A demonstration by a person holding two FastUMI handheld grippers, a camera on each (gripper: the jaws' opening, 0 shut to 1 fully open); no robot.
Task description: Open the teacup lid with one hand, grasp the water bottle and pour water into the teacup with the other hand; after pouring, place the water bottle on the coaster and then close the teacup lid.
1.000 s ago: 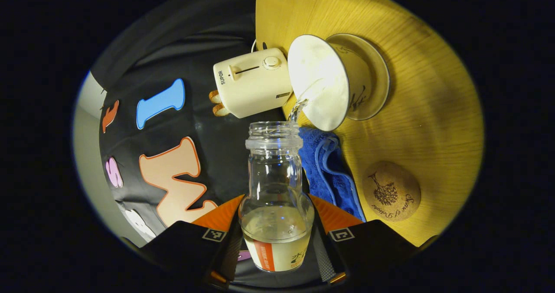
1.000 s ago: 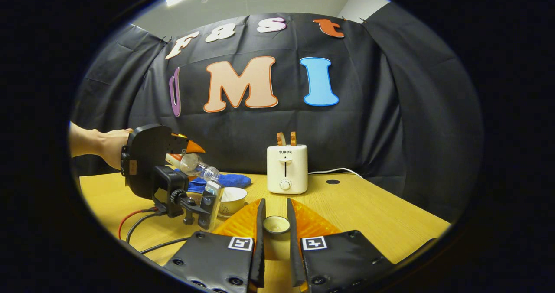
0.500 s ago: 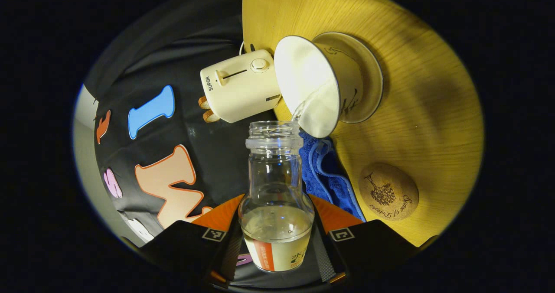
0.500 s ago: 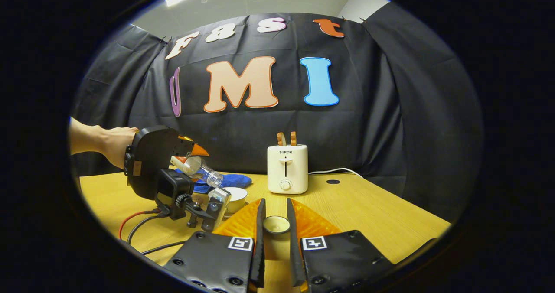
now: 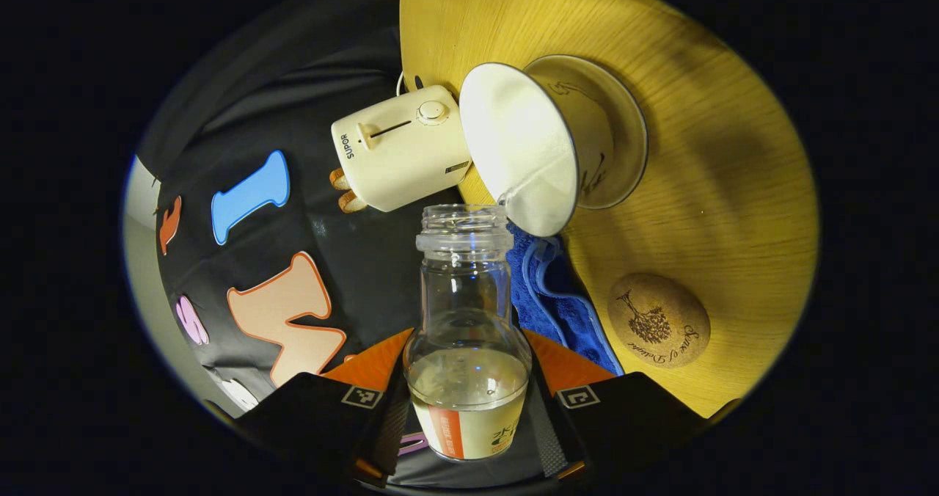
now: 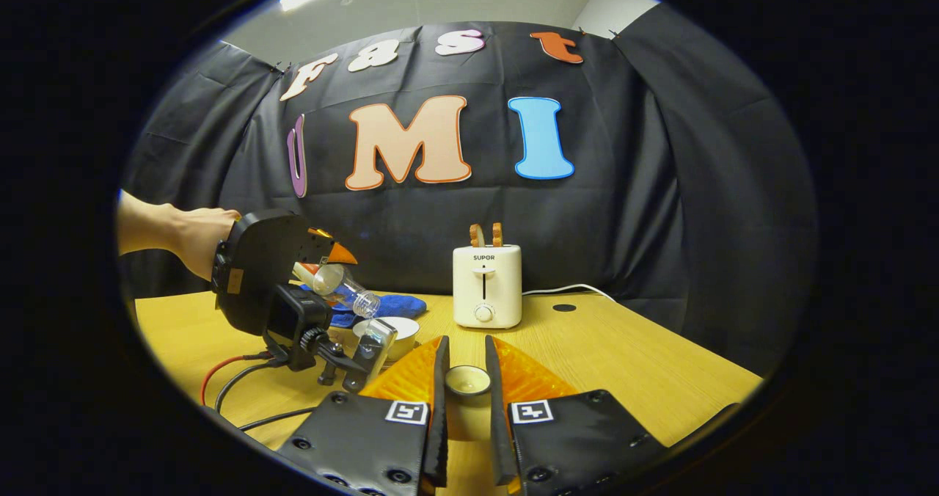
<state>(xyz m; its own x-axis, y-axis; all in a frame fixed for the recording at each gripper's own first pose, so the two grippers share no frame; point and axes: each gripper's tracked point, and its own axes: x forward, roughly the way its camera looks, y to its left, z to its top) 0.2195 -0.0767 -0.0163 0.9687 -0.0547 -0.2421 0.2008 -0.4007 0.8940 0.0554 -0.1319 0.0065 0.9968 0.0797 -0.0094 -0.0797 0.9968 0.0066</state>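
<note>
The tabletop carries a toaster by its back edge, with the teacup on its saucer nearer the front and a blue cloth and the cork coaster close beside it. The left claw is clamped on the water bottle, tipped mouth-first over the cup; water remains in the body. To pour well, I would keep the mouth above the bowl's middle and right the bottle gently before swinging to the coaster. The right claw pinches the small lid, held off the cup. The left gripper view reveals the coaster; the right gripper view shows the hand tilting the bottle.
</note>
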